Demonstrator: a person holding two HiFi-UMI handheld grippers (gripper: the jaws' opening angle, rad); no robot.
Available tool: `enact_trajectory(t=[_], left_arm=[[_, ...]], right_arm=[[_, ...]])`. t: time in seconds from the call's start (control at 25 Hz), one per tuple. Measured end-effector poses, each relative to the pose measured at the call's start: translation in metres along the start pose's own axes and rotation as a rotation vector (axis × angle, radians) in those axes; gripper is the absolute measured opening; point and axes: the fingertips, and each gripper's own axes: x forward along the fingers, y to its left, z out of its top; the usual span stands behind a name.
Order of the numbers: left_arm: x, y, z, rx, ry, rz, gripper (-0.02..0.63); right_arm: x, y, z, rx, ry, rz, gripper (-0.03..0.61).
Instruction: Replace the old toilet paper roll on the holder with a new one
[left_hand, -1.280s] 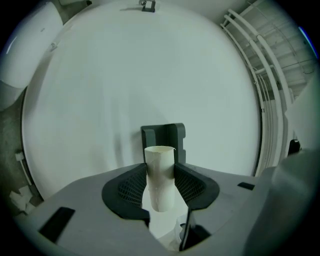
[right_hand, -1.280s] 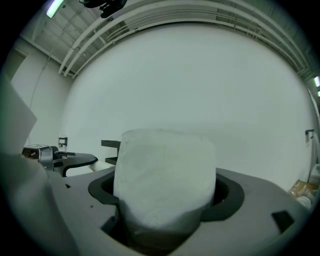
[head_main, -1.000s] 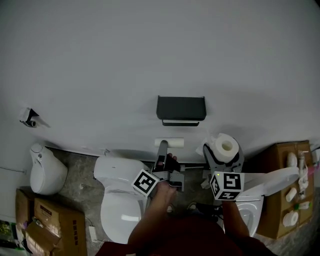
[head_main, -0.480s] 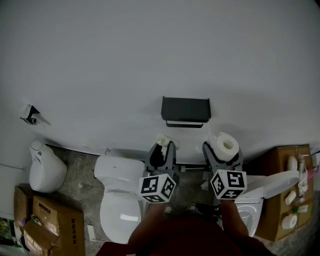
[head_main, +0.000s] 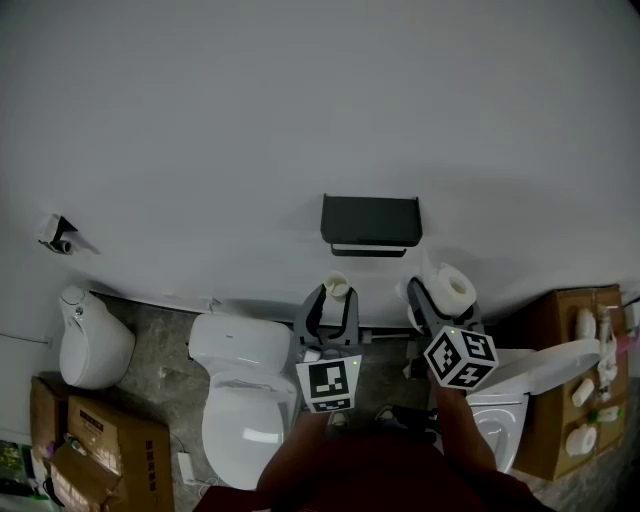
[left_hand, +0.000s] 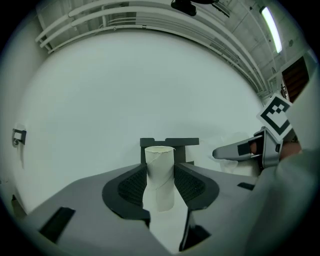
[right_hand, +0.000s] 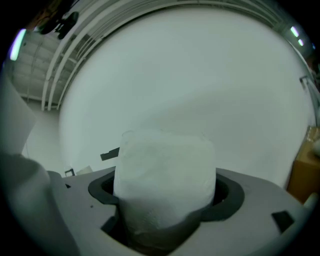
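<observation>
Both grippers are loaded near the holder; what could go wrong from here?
The cardboard tube stands upright in the left gripper, thin-walled and hollow; it might crush or slip out. The new roll in the right gripper fills its view, hiding most of the holder, so mounting it may miss.

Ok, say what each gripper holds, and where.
Left gripper: empty cardboard tube, by its sides, mid-length. Right gripper: full toilet paper roll, by its outer sides.
</observation>
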Motion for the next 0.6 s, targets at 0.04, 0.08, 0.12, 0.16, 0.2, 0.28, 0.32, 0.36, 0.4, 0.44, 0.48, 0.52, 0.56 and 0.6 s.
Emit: enact_trajectory(t=[0.04, 0.08, 0.12, 0.16, 0.2, 0.28, 0.32, 0.36, 0.4, 0.44, 0.48, 0.52, 0.56, 0.6], left_arm=[[0.0, 0.0, -0.001, 0.002, 0.001, 0.0, 0.183], [0.0, 0.001, -0.001, 0.007, 0.003, -0.001, 0.183], [0.0, 0.001, -0.001, 0.012, 0.005, -0.002, 0.183], [0.0, 0.001, -0.002, 0.016, 0.006, -0.003, 0.183], [-0.001, 0.001, -0.002, 0.023, 0.007, -0.003, 0.183], [-0.001, 0.001, -0.002, 0.037, 0.007, -0.003, 0.183], [-0.001, 0.0, -0.002, 0.041, 0.007, -0.005, 0.183], [-0.001, 0.0, -0.002, 0.043, 0.008, -0.007, 0.183], [-0.001, -0.001, -0.002, 0.044, 0.009, -0.009, 0.183], [-0.001, -0.001, -0.003, 0.044, 0.009, -0.011, 0.183], [-0.001, 0.0, -0.002, 0.044, 0.009, -0.012, 0.183], [-0.002, 0.001, -0.002, 0.044, 0.01, -0.012, 0.183], [-0.002, 0.002, -0.002, 0.045, 0.011, -0.012, 0.183], [-0.002, 0.003, -0.003, 0.045, 0.012, -0.012, 0.183]], right_arm=[[0.003, -0.004, -0.001, 0.065, -0.002, -0.005, 0.454], [0.006, -0.008, -0.001, 0.137, -0.006, -0.007, 0.454], [0.01, -0.011, 0.0, 0.213, -0.013, -0.009, 0.454], [0.014, -0.014, 0.001, 0.293, -0.02, -0.011, 0.454], [0.018, -0.017, 0.002, 0.372, -0.027, -0.016, 0.454], [0.027, -0.024, 0.002, 0.522, -0.036, -0.032, 0.454], [0.032, -0.027, 0.002, 0.586, -0.039, -0.041, 0.454], [0.036, -0.03, 0.002, 0.641, -0.045, -0.049, 0.454], [0.04, -0.032, 0.001, 0.69, -0.055, -0.054, 0.454], [0.043, -0.034, 0.001, 0.738, -0.07, -0.056, 0.454], [0.047, -0.036, 0.0, 0.789, -0.088, -0.058, 0.454], [0.051, -0.038, -0.001, 0.841, -0.109, -0.061, 0.454], [0.055, -0.04, -0.003, 0.894, -0.132, -0.067, 0.454], [0.059, -0.044, -0.005, 0.946, -0.155, -0.075, 0.454]])
